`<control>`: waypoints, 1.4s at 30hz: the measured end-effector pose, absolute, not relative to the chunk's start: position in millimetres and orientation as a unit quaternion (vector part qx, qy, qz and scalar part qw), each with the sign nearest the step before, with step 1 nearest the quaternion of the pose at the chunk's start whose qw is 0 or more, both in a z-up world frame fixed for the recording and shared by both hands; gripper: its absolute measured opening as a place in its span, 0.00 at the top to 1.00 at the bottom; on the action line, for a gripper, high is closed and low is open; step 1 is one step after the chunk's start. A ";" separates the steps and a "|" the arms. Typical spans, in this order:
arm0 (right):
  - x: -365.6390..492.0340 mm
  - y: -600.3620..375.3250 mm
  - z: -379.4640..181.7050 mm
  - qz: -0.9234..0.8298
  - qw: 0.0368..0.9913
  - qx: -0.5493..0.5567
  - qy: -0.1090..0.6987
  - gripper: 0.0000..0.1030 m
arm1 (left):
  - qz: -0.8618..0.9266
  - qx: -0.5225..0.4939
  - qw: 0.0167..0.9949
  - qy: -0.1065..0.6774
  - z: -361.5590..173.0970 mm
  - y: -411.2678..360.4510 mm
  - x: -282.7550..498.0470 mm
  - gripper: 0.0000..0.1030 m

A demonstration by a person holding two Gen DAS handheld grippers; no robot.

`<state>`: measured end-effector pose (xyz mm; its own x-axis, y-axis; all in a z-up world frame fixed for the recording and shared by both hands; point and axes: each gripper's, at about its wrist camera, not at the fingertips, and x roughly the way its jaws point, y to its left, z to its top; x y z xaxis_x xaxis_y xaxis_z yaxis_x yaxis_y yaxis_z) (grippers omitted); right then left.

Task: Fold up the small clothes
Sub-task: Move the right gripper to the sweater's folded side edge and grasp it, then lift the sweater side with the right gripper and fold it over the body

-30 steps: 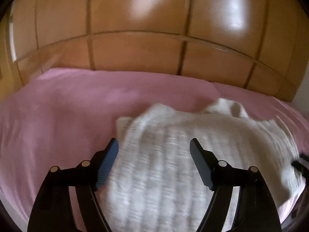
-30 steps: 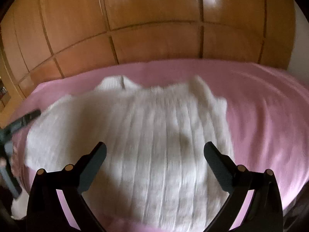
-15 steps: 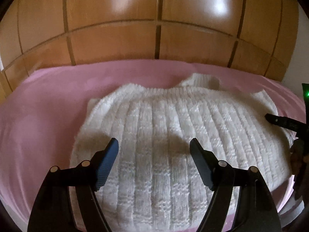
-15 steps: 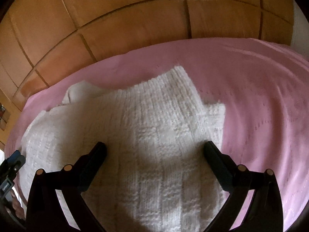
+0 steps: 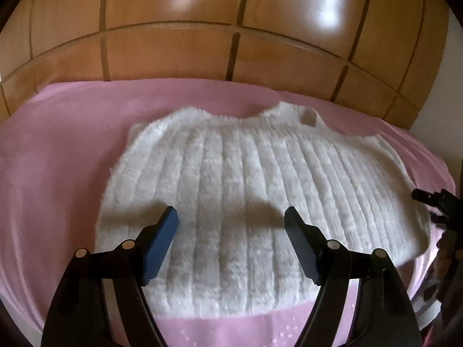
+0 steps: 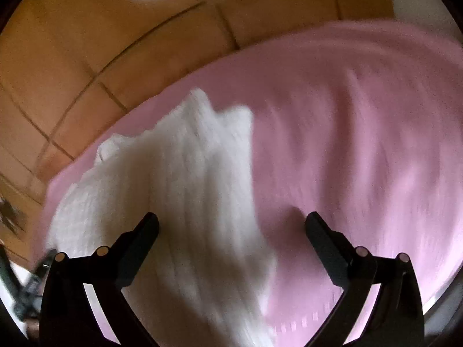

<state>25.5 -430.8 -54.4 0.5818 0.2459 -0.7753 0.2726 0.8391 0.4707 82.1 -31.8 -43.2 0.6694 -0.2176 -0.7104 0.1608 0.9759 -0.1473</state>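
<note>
We list one white ribbed knit sweater (image 5: 254, 190), flat on the pink bedsheet (image 5: 58, 156). Our left hand-held gripper (image 5: 231, 225) gapes wide above it, empty. Our right hand-held gripper (image 6: 231, 228) likewise, over its side edge.

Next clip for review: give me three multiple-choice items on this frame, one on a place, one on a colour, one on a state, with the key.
1. Where does the white knitted sweater lie?
A. Spread on the pink bedcover
B. Hung on the wooden panels
C. On the floor

2. What colour are the pads of the left claw?
A. Red
B. Blue
C. White

3. How does the right claw stand?
A. Shut on the sweater
B. Shut on nothing
C. Open, nothing pinched

Key: 1 A, the sweater lies flat on the cover in front of the panels; 2 B, both inner pads show blue; 3 C, the fingers stand wide apart over the sweater's edge.
</note>
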 end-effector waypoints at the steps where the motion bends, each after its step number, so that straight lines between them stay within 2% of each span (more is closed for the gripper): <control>1: 18.3 -431.4 -54.0 0.001 0.843 0.295 0.451 0.02 | -0.106 -0.037 0.913 0.393 -42.8 -32.3 79.7 0.27; 5: 4.8 -429.8 -56.2 0.039 0.828 0.340 0.444 0.03 | -0.116 -0.040 0.908 0.400 -43.7 -35.9 75.8 0.27; 11: -3.7 -422.0 -59.1 0.070 0.829 0.336 0.442 0.24 | -0.121 -0.018 0.905 0.407 -46.8 -55.9 74.8 0.27; 13: -6.1 -423.1 -61.6 0.076 0.831 0.332 0.440 0.28 | -0.119 -0.005 0.904 0.410 -47.4 -62.7 75.7 0.23; 21: -15.0 -433.2 -64.5 0.092 0.826 0.347 0.433 0.36 | -0.111 0.012 0.904 0.414 -44.2 -74.0 76.3 0.23; 22: -18.3 -435.6 -61.6 0.091 0.827 0.344 0.435 0.39 | -0.110 0.015 0.904 0.414 -44.4 -74.9 77.0 0.23; 24: -21.9 -439.6 -62.2 0.087 0.825 0.345 0.439 0.57 | -0.110 0.016 0.902 0.417 -45.6 -75.6 79.0 0.23; 27: -20.2 -442.2 -63.4 0.085 0.820 0.356 0.441 0.67 | -0.109 0.011 0.902 0.418 -45.5 -73.1 80.3 0.23; 32: -18.9 -439.0 -59.8 0.081 0.816 0.360 0.446 0.65 | -0.103 0.001 0.908 0.407 -40.8 -63.7 78.9 0.23; 34: -18.6 -437.9 -57.8 0.079 0.815 0.357 0.449 0.65 | -0.106 0.005 0.909 0.403 -40.4 -61.0 79.8 0.30; 40: -12.2 -426.3 -57.1 0.076 0.808 0.350 0.469 0.65 | -0.120 0.016 0.901 0.418 -56.5 -59.7 92.6 0.30; 41: -9.7 -424.6 -57.0 0.074 0.807 0.349 0.470 0.68 | -0.120 0.016 0.901 0.417 -58.2 -60.6 93.9 0.30; 42: -6.5 -422.6 -54.8 0.071 0.807 0.347 0.473 0.77 | -0.120 0.016 0.902 0.415 -58.3 -61.8 93.8 0.29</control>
